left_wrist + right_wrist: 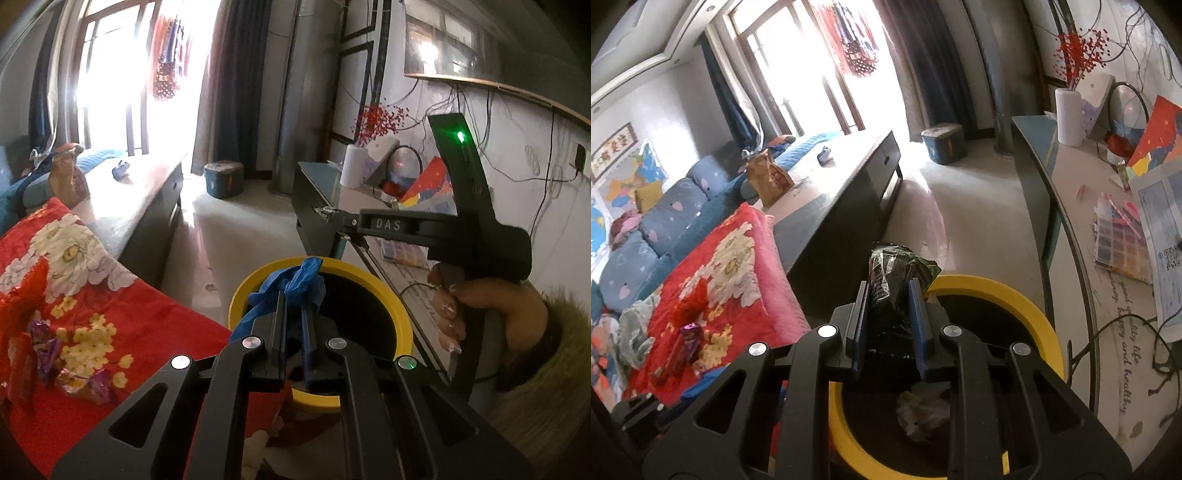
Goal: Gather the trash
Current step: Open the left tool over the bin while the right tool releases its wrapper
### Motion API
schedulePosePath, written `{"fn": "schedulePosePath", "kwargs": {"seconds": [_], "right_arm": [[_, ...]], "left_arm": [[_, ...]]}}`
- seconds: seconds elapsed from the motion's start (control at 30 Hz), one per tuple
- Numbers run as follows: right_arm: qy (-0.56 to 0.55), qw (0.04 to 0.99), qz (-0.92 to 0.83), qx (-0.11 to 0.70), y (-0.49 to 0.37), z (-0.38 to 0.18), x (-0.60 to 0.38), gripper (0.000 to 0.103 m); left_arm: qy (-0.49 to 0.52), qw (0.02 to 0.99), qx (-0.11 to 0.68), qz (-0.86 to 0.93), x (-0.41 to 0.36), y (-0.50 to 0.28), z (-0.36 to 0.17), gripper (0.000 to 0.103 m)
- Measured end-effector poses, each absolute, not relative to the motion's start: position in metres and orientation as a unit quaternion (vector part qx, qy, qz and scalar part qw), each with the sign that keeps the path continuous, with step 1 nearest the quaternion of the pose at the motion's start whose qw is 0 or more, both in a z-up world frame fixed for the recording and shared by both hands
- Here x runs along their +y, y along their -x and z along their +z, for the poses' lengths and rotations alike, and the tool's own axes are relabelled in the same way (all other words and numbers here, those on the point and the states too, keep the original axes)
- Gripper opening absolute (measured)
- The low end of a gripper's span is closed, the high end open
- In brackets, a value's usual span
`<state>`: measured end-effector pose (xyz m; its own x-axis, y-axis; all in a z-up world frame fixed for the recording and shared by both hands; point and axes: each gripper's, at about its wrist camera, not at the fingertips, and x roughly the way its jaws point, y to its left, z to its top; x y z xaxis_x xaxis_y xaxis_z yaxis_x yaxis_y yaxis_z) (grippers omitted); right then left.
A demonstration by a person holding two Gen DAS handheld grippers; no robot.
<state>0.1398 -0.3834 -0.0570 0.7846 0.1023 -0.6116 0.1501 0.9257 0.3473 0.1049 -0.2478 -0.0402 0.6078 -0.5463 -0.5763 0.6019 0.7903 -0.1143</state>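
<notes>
Left wrist view: the left hand-held gripper [293, 295] is nearly closed on a blue glove [291, 286], held over the near rim of the yellow bin [400, 314]. Purple candy wrappers [74, 369] lie on the red blanket [147, 314], uncollected.

Right wrist view: the right hand-held gripper [888, 291], part open, clamps a dark crumpled wrapper [895, 271] above the bin's far rim. Crumpled waste [923, 410] already lies inside, so collection seems partway done.
</notes>
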Motion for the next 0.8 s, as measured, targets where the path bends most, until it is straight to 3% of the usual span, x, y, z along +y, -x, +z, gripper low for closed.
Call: {"fn": "schedulePosePath", "kwargs": {"seconds": [0.8], "right_arm": [[-0.211,0.900,-0.013,0.381,-0.147,-0.092,-0.410,0.018]], "left_arm": [[-0.049,0.859,0.380,-0.339,-0.287,-0.144,-0.101,0.006]]}}
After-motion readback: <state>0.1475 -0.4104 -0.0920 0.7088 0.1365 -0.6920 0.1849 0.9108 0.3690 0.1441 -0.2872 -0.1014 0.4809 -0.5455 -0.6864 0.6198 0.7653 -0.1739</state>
